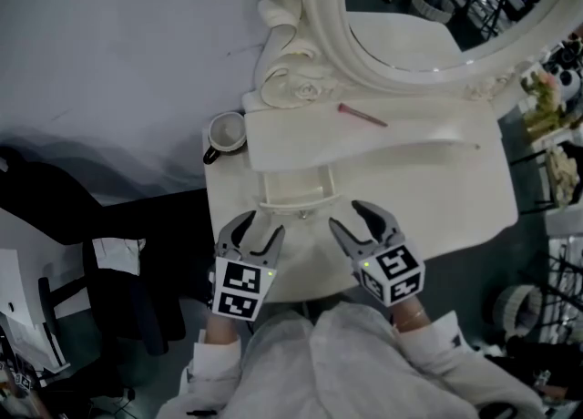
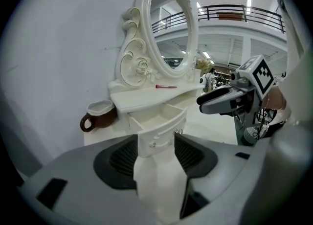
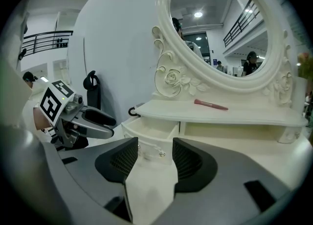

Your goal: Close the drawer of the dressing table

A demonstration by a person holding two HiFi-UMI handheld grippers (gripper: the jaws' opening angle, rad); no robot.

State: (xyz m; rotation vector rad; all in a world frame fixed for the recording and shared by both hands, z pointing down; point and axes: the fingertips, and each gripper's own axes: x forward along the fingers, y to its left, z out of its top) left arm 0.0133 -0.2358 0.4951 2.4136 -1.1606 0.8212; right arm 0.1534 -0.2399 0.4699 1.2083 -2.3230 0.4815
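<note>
Far left: brown mug on the tabletop corner, just beside the drawer's left side. It's not in the push path, but a wide left swing could clip it.

Left gripper: jaws spread wide, nothing between the pads. It's lined up on the drawer front, near but not touching.

Drawer of the dressing table: pulled out toward the person, left of centre under the raised shelf. Looks empty as far as I can see.

Handling guess: light, stiff, smooth painted front, should slide easily. The small handle looks delicate, so don't pinch it. Better to press flat on the front panel, centred, so it doesn't skew and jam. The whole table looks light too, and a hard shove could scoot it toward the wall.

Right gripper: jaws also spread, empty, just right of the drawer front and apart from it.

Further right: pink brush lies on the shelf above, away from the drawer. Mirror stands behind, well apart. I see nothing blocking the drawer's travel.
</note>
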